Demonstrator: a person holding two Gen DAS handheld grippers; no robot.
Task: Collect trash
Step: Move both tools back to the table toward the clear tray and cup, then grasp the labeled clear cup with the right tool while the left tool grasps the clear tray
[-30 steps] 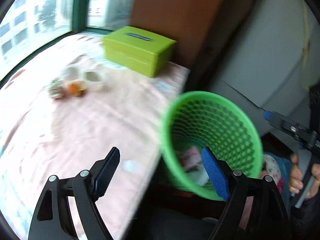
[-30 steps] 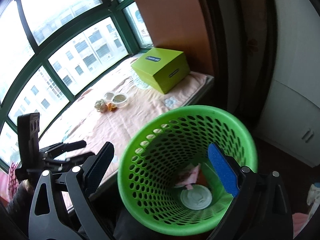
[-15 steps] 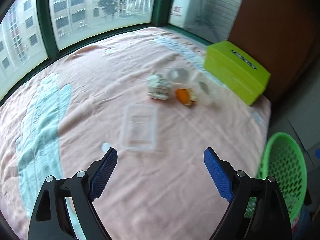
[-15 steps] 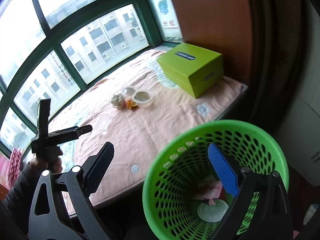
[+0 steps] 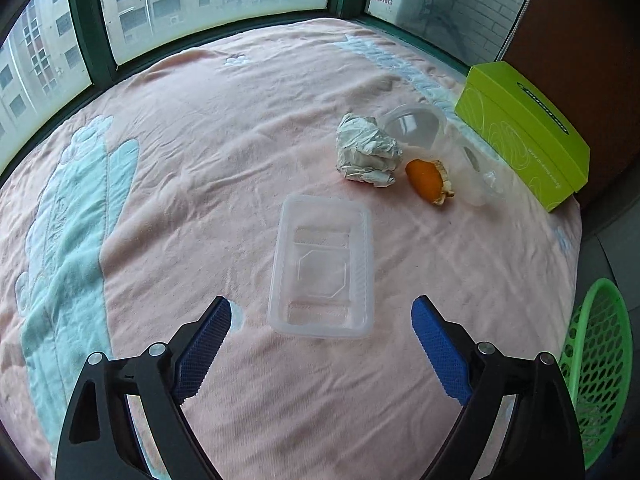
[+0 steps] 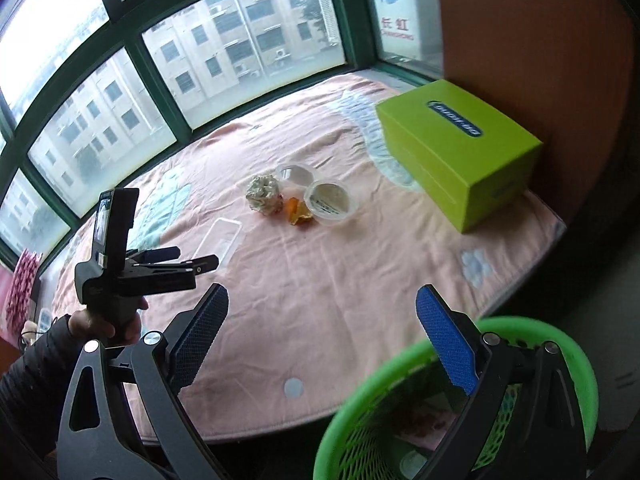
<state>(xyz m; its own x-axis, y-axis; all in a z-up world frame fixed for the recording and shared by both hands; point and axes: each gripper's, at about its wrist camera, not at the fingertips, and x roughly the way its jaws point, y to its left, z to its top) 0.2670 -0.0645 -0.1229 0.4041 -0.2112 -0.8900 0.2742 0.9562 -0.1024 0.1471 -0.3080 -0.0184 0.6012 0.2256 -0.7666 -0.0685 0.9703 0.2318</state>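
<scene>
Pink blanket (image 5: 200, 168) with pale blue motifs, spread over a bay-window ledge; green-framed panes along the top of both views, apartment blocks outside, a brown panel at the upper right.

Items, left wrist view:
- Clear rectangular plastic tray (image 5: 322, 266), centre frame, just ahead of our left gripper (image 5: 320, 328).
- Crumpled paper wad (image 5: 366, 152), orange peel (image 5: 426, 178) and two clear round cups (image 5: 416, 124), clustered upper right of centre.
- Lime-green box (image 5: 524, 132), right edge.
- Green mesh basket (image 5: 600, 364), lower right, off the ledge; some trash already inside, seen in the right wrist view.

Grippers: our left jaws have just been opening and stand wide, nothing between them. Our right gripper (image 6: 320, 336) is likewise spread and empty, with the basket rim at its lower right.

Risks, as we judge them: the thin tray may flex or squirt out under a pinch; its low rim sits on soft cloth, so a fingertip may snag the blanket instead.
</scene>
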